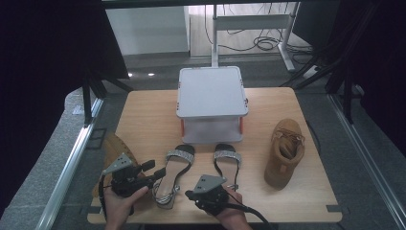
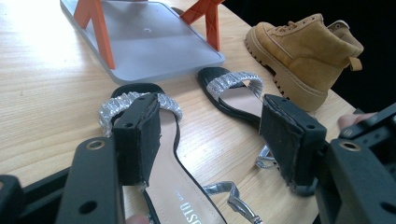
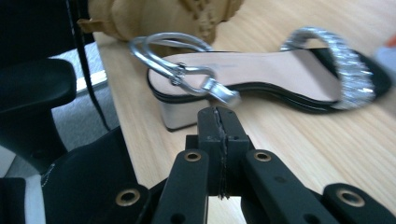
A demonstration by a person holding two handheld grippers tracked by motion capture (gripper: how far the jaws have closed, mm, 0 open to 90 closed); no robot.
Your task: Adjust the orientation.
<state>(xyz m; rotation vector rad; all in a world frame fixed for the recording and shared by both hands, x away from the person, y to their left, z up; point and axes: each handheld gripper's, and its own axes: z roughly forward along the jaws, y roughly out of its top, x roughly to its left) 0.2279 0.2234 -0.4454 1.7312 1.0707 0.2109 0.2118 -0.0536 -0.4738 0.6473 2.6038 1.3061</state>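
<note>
Two sandals, left sandal (image 1: 173,175) and right sandal (image 1: 226,163), lie side by side near the surface's (image 1: 143,120) front edge, ready for pickup. Left gripper (image 1: 155,173) fingers spread wide over the left sandal's heel; right gripper (image 3: 218,122) fingers pressed together, empty, just beside the right sandal's strap.

Grey floor (image 1: 158,64), white desk frame (image 1: 249,21), cables (image 1: 261,44), black curtains (image 1: 43,43).

We see the wooden table (image 1: 153,115) evenly lit from above, with darkness all around it. In the left gripper view, glare whitens its far left corner beside the grey stand (image 2: 149,51). In the right gripper view, the silver-strapped sandal (image 3: 280,74) blurs toward its toe, near the jaws.
</note>
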